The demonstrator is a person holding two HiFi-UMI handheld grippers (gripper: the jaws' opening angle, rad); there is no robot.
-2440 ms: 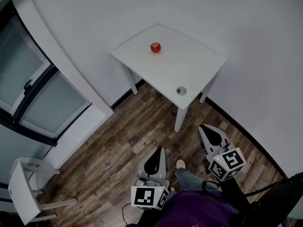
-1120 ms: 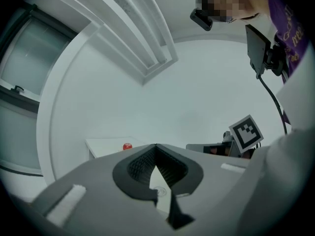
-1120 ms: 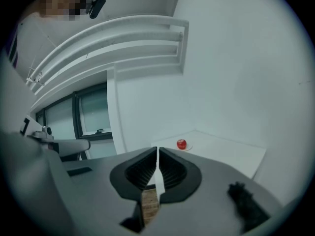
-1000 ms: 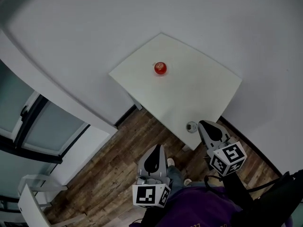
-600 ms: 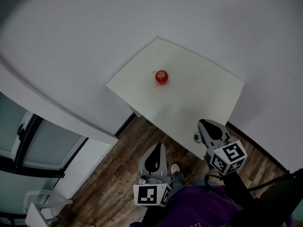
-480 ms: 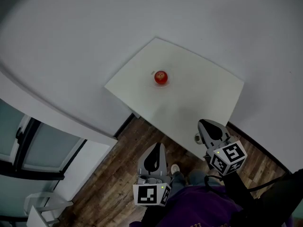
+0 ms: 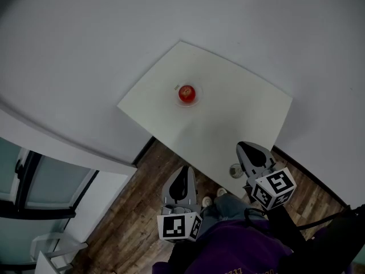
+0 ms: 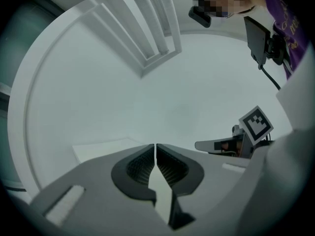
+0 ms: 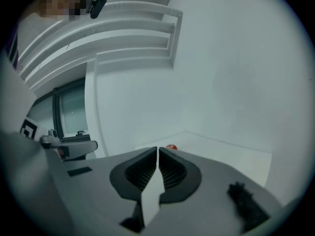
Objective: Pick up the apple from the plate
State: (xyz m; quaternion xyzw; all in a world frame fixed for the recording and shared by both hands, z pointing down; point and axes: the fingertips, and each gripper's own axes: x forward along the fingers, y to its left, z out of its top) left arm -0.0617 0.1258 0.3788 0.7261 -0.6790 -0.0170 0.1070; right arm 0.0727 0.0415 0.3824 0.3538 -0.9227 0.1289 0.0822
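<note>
A red apple [image 7: 186, 93] sits on a small clear plate [image 7: 196, 100] on the far left part of a white square table [image 7: 239, 101]. In the right gripper view only the apple [image 9: 171, 147] top peeks over the jaws, far off. My left gripper [image 7: 183, 180] hangs shut and empty over the wood floor, short of the table's near edge. My right gripper [image 7: 245, 148] is shut and empty too, its tip over the table's near corner. Both sets of jaws stand closed together, the left gripper [image 8: 155, 147] and the right gripper [image 9: 158, 151] each with nothing between.
A small round metal object [image 7: 235, 170] lies at the table's near corner, just left of the right gripper. White walls close in behind the table. A glass door [image 7: 34, 196] and a white chair [image 7: 48, 250] stand at the left. Dark wood floor [image 7: 137, 210] lies below me.
The view has closed in on the table: both grippers have come forward, the right one now reaching the table's near corner. The apple has not moved on its plate.
</note>
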